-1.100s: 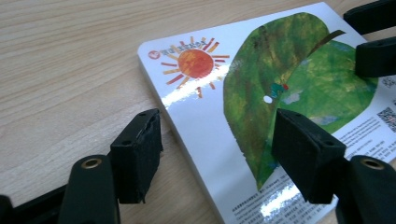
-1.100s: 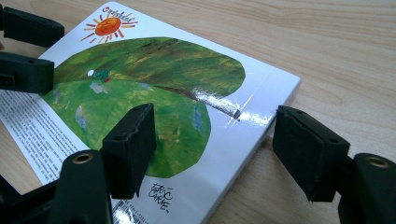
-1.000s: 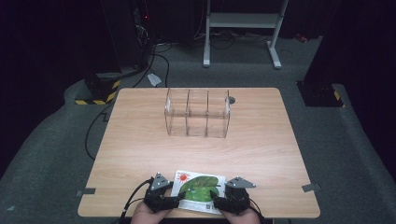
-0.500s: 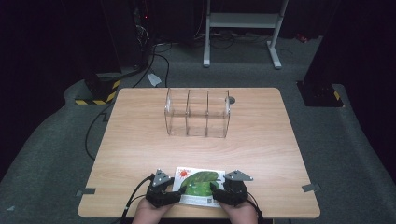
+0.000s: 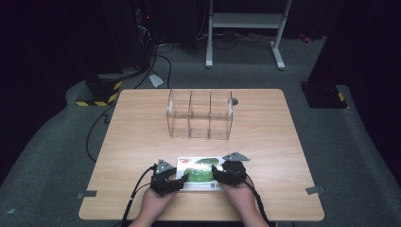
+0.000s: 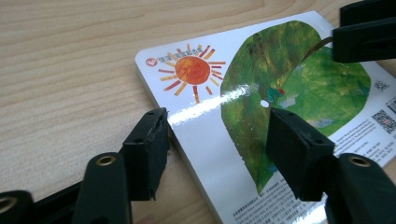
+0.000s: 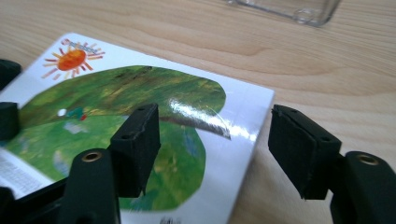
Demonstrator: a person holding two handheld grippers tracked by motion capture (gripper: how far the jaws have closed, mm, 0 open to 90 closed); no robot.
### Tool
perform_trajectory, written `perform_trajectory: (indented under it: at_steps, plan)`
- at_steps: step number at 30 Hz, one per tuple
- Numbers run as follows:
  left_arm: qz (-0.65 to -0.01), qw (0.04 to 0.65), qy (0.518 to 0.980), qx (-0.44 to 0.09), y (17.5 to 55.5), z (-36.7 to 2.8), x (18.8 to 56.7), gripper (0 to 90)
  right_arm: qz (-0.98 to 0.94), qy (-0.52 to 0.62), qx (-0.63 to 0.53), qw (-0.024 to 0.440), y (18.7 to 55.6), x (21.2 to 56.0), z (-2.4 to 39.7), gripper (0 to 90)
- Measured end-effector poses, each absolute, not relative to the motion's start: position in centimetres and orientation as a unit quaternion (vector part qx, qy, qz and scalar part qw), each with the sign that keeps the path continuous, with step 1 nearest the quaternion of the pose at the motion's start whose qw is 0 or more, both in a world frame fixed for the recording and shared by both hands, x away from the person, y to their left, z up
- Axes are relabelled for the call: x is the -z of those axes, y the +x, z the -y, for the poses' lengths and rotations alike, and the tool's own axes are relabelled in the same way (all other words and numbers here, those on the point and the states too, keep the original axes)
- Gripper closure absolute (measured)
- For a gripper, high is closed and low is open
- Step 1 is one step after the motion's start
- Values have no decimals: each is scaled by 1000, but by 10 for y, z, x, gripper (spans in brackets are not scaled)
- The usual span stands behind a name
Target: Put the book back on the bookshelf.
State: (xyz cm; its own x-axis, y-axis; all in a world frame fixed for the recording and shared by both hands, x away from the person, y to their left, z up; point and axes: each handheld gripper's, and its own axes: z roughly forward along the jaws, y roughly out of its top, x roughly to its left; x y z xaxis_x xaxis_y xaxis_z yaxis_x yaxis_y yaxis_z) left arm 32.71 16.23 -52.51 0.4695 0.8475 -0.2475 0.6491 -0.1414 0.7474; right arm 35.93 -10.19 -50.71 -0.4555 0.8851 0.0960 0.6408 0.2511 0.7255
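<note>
A picture book [image 5: 198, 172] with a white cover, a green leaf and an orange sun lies flat near the table's front edge. My left gripper [image 5: 182, 179] is open at its left side. In the left gripper view the book [image 6: 299, 74] has one jaw on the wood beside its edge and the other over the cover, the left gripper [image 6: 217, 140] straddling that edge. My right gripper [image 5: 215, 171] is open at the book's right side. In the right gripper view the right gripper [image 7: 215, 144] straddles the book [image 7: 140, 93] at its right edge.
A clear acrylic organiser [image 5: 200, 113] with three compartments stands at the middle back of the wooden table [image 5: 142, 132]; its base [image 7: 289, 9] appears in the right gripper view. Cables trail from both grippers over the front edge. Dark floor surrounds the table.
Both hands and their grippers have moved away from the front edge toward the table's middle. The book now lies farther from that edge too.
</note>
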Motion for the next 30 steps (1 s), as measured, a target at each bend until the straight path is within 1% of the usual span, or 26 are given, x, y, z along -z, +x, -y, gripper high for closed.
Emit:
perform_trajectory:
  at_steps: [2, 3, 4, 5, 8, 9, 13, 14, 19, 30]
  plan:
    - [-504, 425, 744, -108, 327, -165, 525, 395, -768, 486, -379, 175, 335, 507, 113, 318]
    - [-505, 428, 742, -105, 327, -166, 525, 395, -768, 486, -379, 175, 335, 507, 113, 318]
    - [-505, 429, 742, -105, 328, -166, 525, 395, -773, 484, -374, 169, 321, 512, 119, 308]
    - [-504, 429, 742, -103, 328, -166, 525, 395, -773, 484, -374, 169, 321, 512, 119, 308]
    - [-507, 429, 741, -100, 328, -165, 525, 394, -770, 488, -382, 150, 313, 516, 124, 301]
    - [-514, 432, 735, -92, 328, -165, 525, 391, -767, 490, -387, 146, 312, 516, 123, 301]
    - [-513, 433, 735, -99, 327, -165, 525, 410, -774, 482, -389, 131, 312, 520, 118, 290]
    - [-515, 435, 732, -98, 327, -165, 524, 419, -776, 479, -390, 126, 312, 521, 113, 268]
    - [-516, 442, 726, -106, 326, -164, 523, 424, -776, 480, -387, 134, 311, 521, 110, 254]
    - [-504, 483, 705, -120, 315, -169, 513, 450, -768, 487, -400, 119, 312, 522, 113, 251]
